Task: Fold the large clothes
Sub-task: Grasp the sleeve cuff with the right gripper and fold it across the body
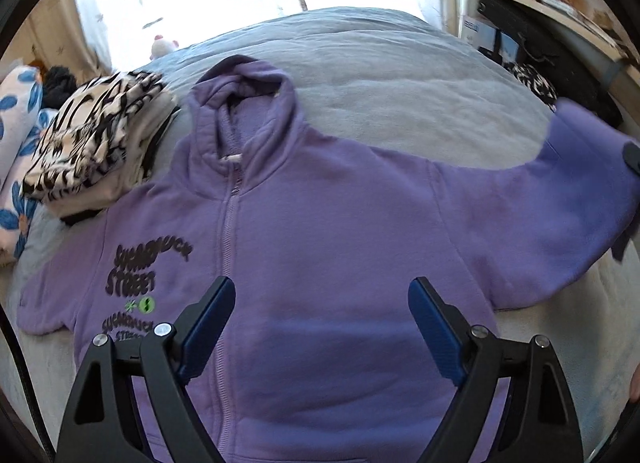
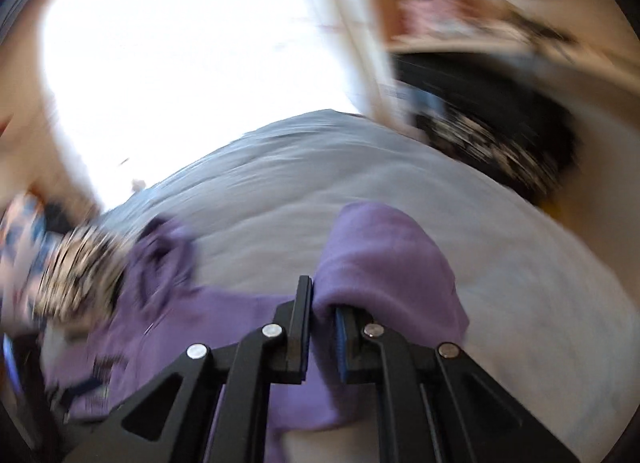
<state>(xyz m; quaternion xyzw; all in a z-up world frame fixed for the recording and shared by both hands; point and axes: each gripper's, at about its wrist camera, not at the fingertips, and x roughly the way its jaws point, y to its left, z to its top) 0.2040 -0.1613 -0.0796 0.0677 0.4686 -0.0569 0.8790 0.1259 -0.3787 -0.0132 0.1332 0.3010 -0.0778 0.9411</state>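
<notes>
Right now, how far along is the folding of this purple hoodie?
Early. Done: the purple hoodie lies zipped and face up on the grey bed. In hand: the right gripper is shut on one sleeve, lifting it. The left gripper hovers open over the chest. Left: both sleeves, body and hood remain unfolded.

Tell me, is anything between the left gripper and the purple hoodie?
Nothing visible is. The left gripper hovers open above the hoodie, over its zipper. The folded zebra-print clothes lie aside, beside the hood.
</notes>
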